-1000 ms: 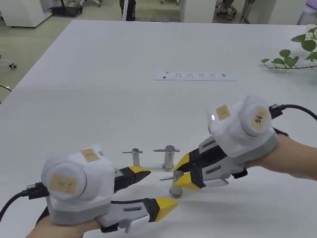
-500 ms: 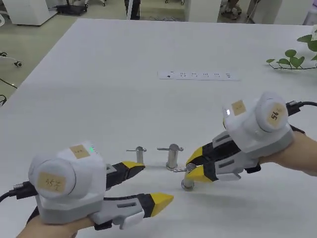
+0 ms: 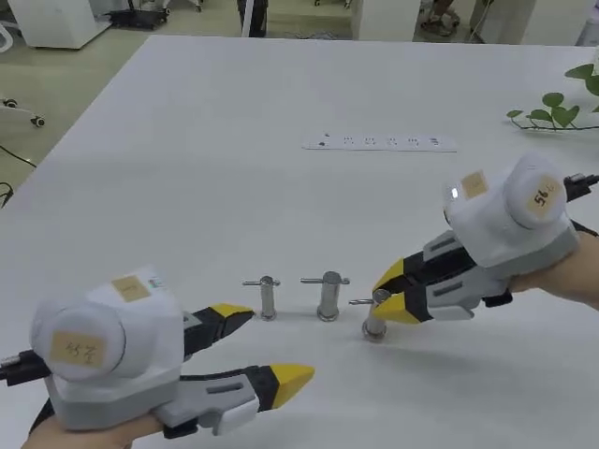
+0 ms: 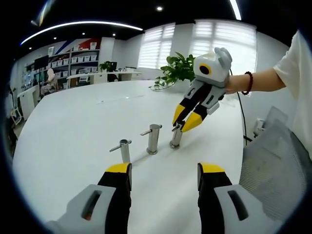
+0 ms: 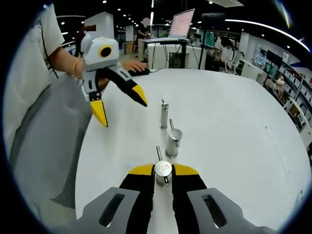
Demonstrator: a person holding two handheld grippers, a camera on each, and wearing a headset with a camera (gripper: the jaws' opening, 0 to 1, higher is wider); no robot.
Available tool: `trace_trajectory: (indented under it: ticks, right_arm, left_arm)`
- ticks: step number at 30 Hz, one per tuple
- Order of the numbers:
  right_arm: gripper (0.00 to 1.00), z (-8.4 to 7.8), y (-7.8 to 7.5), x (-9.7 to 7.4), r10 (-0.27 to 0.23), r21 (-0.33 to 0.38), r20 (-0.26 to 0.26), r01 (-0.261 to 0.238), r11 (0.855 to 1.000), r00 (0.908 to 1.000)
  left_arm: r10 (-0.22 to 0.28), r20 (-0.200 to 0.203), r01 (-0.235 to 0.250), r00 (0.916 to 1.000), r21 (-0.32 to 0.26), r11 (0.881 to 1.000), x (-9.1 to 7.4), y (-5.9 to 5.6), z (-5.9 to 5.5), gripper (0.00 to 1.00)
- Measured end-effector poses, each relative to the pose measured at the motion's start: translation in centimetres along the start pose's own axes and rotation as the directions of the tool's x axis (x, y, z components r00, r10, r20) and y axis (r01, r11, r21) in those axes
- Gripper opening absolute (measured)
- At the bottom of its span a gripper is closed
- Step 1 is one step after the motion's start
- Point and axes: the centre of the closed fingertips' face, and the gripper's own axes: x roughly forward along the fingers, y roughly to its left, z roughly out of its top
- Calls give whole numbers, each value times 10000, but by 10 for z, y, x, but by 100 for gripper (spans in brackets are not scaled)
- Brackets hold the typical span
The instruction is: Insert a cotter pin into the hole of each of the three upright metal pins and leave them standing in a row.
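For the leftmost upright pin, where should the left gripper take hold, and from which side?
Probably the bare shaft of the leftmost pin, below its cotter pin, with the open left gripper coming from the person's side. The pin stands upright and the cotter pin juts sideways near the top, so a low grip on the round shaft avoids it.

A broad white table (image 3: 187,140) stretches away in front of me. Near my edge, three short metal posts stand upright on it in a spaced row: the left pin (image 3: 268,297), the middle pin (image 3: 328,296) and the right pin (image 3: 374,324). Each has a thin cotter pin (image 3: 314,280) poking sideways through its top. Farther off, a flat strip of sockets (image 3: 379,143) sits in the surface. Leafy green stems (image 3: 560,105) trail over the far right edge.
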Motion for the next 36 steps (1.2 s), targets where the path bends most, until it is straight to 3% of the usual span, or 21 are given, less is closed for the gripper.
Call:
trace_trajectory:
  ticks: [20, 36]
  right_arm:
    - [13, -10, -24, -4, -383, 425, -83, 386, 9983, 9992]
    - [14, -13, -30, -1, -290, 703, -59, 293, 9971, 9996]
  left_arm:
    - [437, 158, -433, 9989, -241, 9988, -3, 10, 2, 57]
    - [476, 113, -472, 9988, -292, 9985, -3, 12, 0, 58]
